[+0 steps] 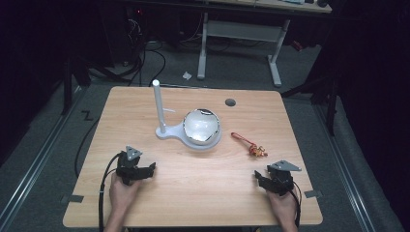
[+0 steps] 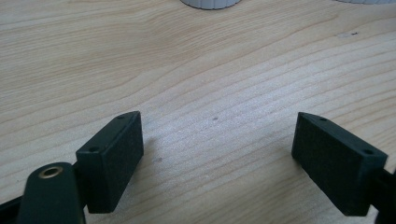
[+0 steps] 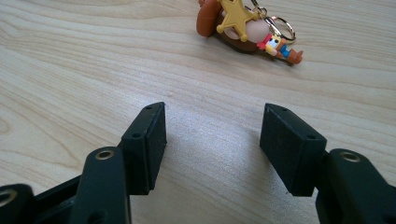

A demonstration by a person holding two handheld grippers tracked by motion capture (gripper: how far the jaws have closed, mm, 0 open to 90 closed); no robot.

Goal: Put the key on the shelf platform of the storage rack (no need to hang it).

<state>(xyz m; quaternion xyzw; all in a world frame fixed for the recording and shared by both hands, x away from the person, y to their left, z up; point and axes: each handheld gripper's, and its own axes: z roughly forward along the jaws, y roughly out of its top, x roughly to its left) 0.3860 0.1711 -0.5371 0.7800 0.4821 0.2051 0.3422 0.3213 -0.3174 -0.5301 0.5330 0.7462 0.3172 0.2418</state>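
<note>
- Small orange, brown and yellow cowboy-figure keychain with a gold star and metal ring (image 3: 243, 25): lies flat on the bare wood toward the right edge of the light wooden table (image 1: 193, 193), between the stand and the right gripper; nothing touches it.
- Right gripper (image 3: 212, 123): held low over the table near the front right corner, jaws standing well apart with only bare wood between them; it has hold of nothing. The keychain lies just ahead of its jaws, slightly to the right of their line.
- Left gripper (image 2: 217, 135): held low near the front left corner, jaws wide apart, nothing between them.
- White plastic stand with an upright post and a round base carrying a shiny silver dome (image 1: 200, 126): sits at the table's middle, well apart from both grippers and near the keychain's far end.
- Step in hand, as judged: approach and pick up the keychain with the right gripper.
- Recommended handling: advance forward, shift slightly right to centre the figure between the jaws, keep the jaws wide until they straddle it, and close on the thick body rather than the thin ring or cord, which could slip free.
- Risk noted: jaw tips scraping the wood may push the keychain away.
</note>
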